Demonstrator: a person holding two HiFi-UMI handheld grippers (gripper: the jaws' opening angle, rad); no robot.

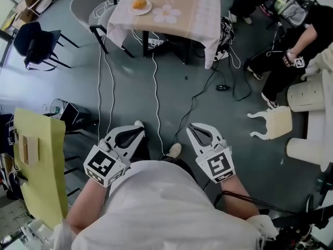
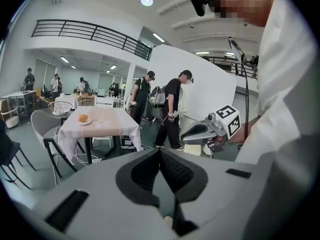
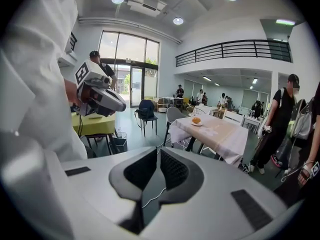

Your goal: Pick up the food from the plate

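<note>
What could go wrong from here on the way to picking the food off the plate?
1. Cables trail across the floor between the person and the table: a trip hazard.
2. The plate sits near the table's edge; a clumsy push on the food might slide it off.
3. The left gripper and right gripper are shut; one must open before reaching the food.

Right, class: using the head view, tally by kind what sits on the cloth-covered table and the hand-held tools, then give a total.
Plate: 1
Food: 1
Tools: 2 (left tool, right tool, both shut and holding nothing)
Total: 4
</note>
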